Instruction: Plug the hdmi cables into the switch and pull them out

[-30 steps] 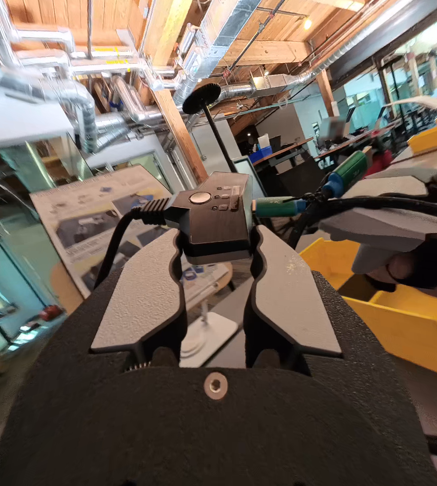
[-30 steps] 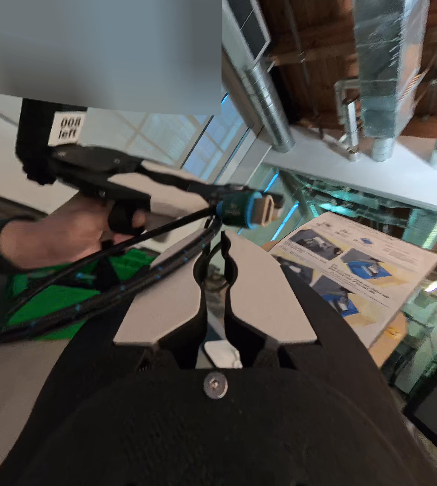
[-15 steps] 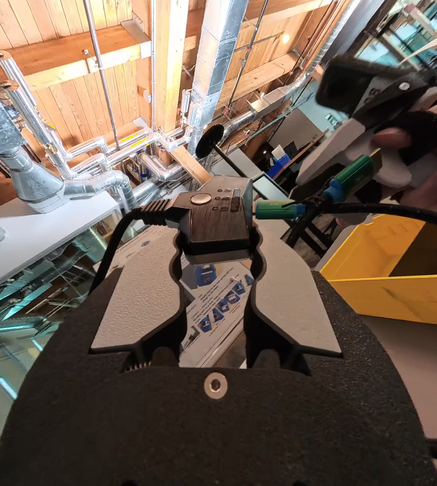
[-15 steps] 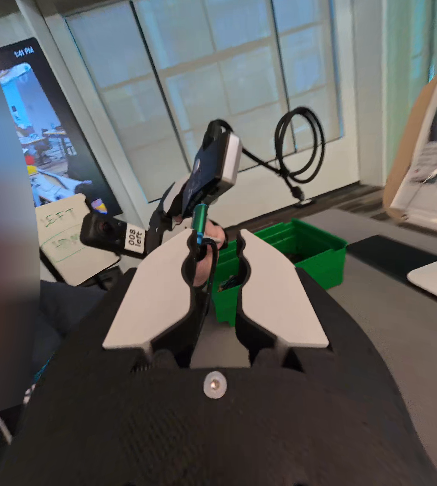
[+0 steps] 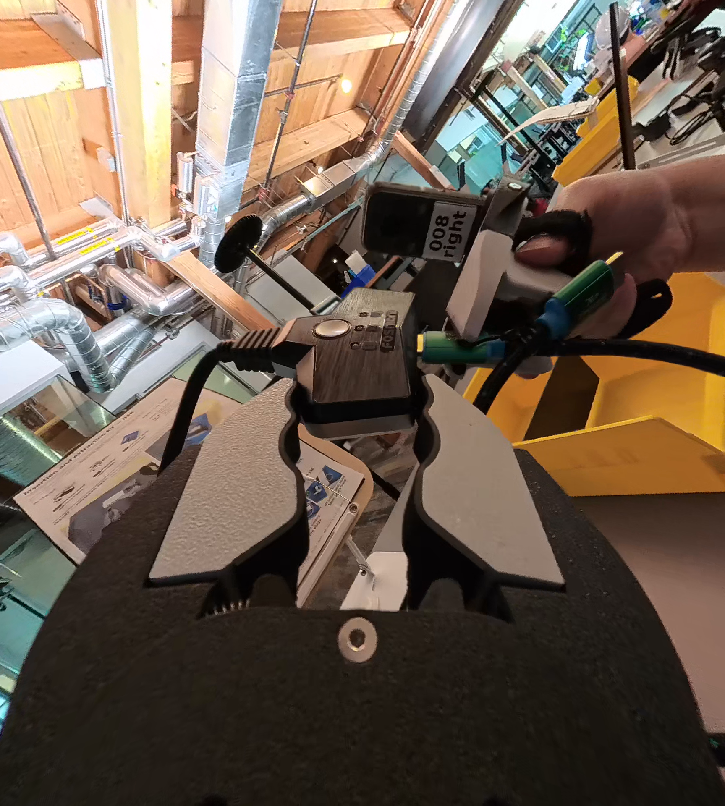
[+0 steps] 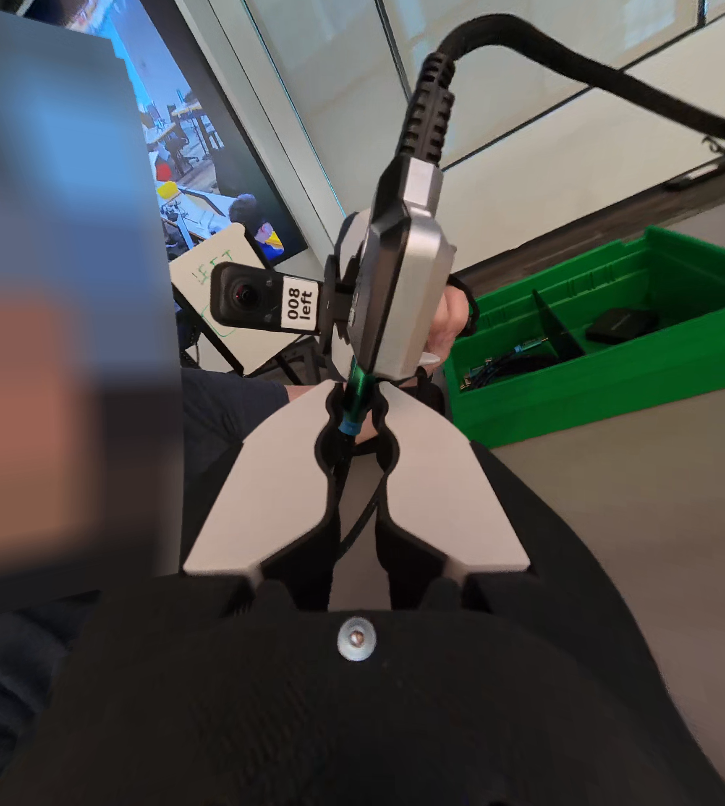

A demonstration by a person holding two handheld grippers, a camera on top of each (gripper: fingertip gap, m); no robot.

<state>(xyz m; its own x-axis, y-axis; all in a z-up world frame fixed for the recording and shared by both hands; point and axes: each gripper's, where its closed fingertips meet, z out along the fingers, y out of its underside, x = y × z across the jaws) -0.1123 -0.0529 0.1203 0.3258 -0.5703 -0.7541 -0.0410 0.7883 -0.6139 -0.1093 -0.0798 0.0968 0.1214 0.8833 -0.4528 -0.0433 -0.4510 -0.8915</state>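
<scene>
Holding the switch [image 5: 358,362] clamped in our left claw [image 5: 357,408] steadies its ports, while our right claw [image 6: 355,408] pinches a green plug [image 6: 356,394] at its edge, seemingly seated there.

Switch [image 5: 358,362] between left tongs [image 5: 357,403], plug [image 5: 447,349] at its right.

A yellow bin [image 5: 639,440] stands on the grey table [image 5: 657,567] toward its far edge. A green bin [image 6: 613,349] with a divider holds a black box [image 6: 620,325] and loose cables [image 6: 509,364]. A poster [image 5: 103,484] leans beyond.
</scene>
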